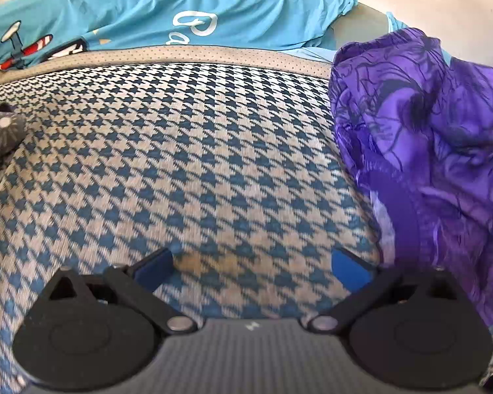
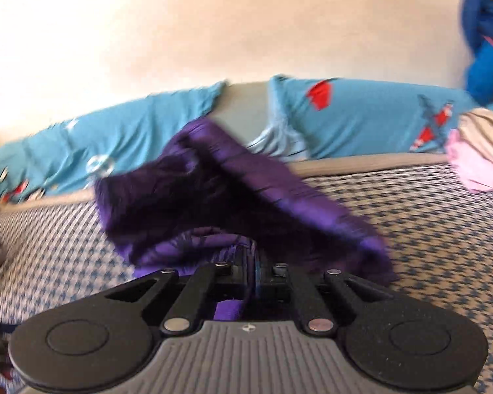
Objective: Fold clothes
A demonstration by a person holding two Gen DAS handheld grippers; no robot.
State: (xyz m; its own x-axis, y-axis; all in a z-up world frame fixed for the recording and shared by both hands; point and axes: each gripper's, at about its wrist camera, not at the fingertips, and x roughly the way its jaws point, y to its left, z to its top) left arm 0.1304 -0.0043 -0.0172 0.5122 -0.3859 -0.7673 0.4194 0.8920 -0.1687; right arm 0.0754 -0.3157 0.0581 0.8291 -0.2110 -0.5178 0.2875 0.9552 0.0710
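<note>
A purple patterned garment [image 1: 420,151] hangs bunched at the right of the left wrist view, lifted off the houndstooth bed cover [image 1: 180,151]. My left gripper [image 1: 253,264] stands open over the bare cover, its blue-padded fingers [image 1: 154,267] wide apart with nothing between them. In the right wrist view the same purple garment [image 2: 233,203] drapes blurred in front of the camera. My right gripper [image 2: 251,267] is shut on a fold of it, and purple cloth shows between the closed jaws.
Blue pillows with aeroplane prints [image 1: 148,13] line the wall behind the bed. A grey patterned item [image 1: 1,134] lies at the left edge. Pink and striped clothes [image 2: 480,151] lie at the right, with a blue bundle [image 2: 486,42] above them.
</note>
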